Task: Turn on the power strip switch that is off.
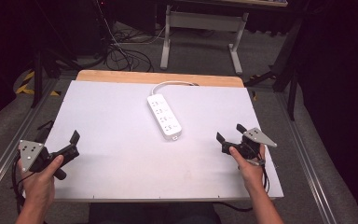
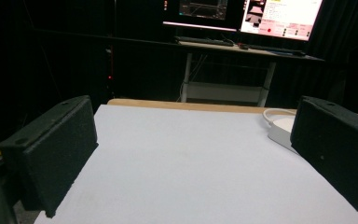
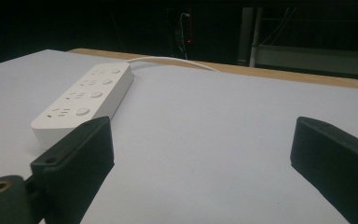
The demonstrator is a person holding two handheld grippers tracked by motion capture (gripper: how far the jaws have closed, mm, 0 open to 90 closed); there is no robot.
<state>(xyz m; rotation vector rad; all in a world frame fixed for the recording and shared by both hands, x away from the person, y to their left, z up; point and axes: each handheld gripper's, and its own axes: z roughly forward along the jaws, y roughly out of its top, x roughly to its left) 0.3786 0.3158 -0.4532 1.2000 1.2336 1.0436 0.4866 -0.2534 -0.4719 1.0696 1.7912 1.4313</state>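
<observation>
Both claws, left [image 1: 60, 140] and right [image 1: 230, 132], gape empty; monitors [image 2: 242, 16] glow beyond the power strip [image 1: 164, 116].

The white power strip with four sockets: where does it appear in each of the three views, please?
High view: the white rectangular plastic power strip lies at the middle of the white board, slanted.
Left gripper view: a corner of it at the right edge, beside the right jaw.
Right gripper view: upper left, above the left jaw.
Shared landmark: its white cable near the wooden edge.
</observation>
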